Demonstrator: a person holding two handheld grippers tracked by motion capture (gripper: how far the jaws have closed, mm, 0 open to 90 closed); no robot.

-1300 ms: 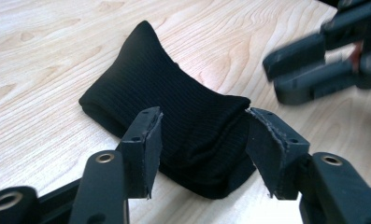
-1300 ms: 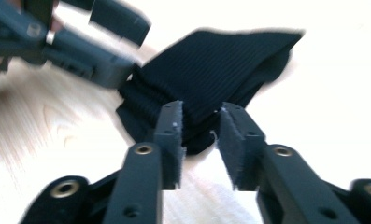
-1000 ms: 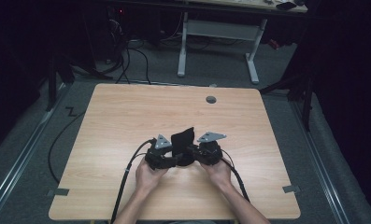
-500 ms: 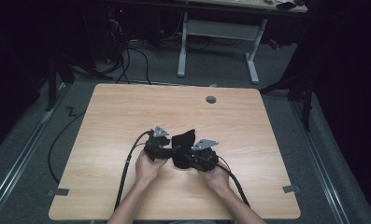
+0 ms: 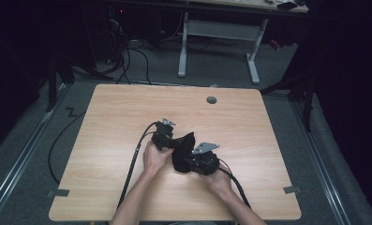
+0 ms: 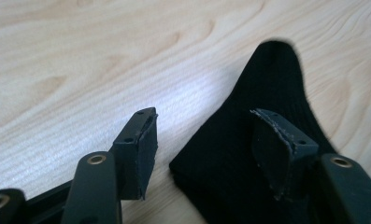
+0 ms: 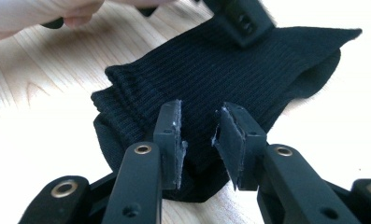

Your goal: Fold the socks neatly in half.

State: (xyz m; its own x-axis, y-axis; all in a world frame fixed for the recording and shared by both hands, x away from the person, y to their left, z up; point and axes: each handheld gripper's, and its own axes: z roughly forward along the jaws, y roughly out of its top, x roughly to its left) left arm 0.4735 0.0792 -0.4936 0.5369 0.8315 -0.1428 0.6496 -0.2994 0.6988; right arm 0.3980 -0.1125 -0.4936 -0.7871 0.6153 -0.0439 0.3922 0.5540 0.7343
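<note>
A black ribbed sock (image 5: 182, 146) lies folded flat near the middle of the wooden table (image 5: 249, 126). My left gripper (image 5: 173, 142) stands at the sock's left side; in the left gripper view it (image 6: 206, 126) is wide open, one pad above the sock (image 6: 267, 79) and the other over bare wood. My right gripper (image 5: 189, 162) is at the sock's near right end. In the right gripper view it (image 7: 199, 119) is open by a narrow gap, low over the cuff end of the sock (image 7: 230, 60). A jaw of the left gripper (image 7: 241, 18) rests over the sock's far part.
A round cable hole (image 5: 212, 100) sits near the table's far edge. Black cables (image 5: 133, 164) trail from both grippers toward the near edge. The person's hand (image 7: 43, 14) is close beside the sock. A white desk frame (image 5: 219, 33) stands on the floor beyond the table.
The two grippers were side by side at the sock; the left one has moved farther away and the right one nearer to the person, so the pair now stands on a diagonal.
</note>
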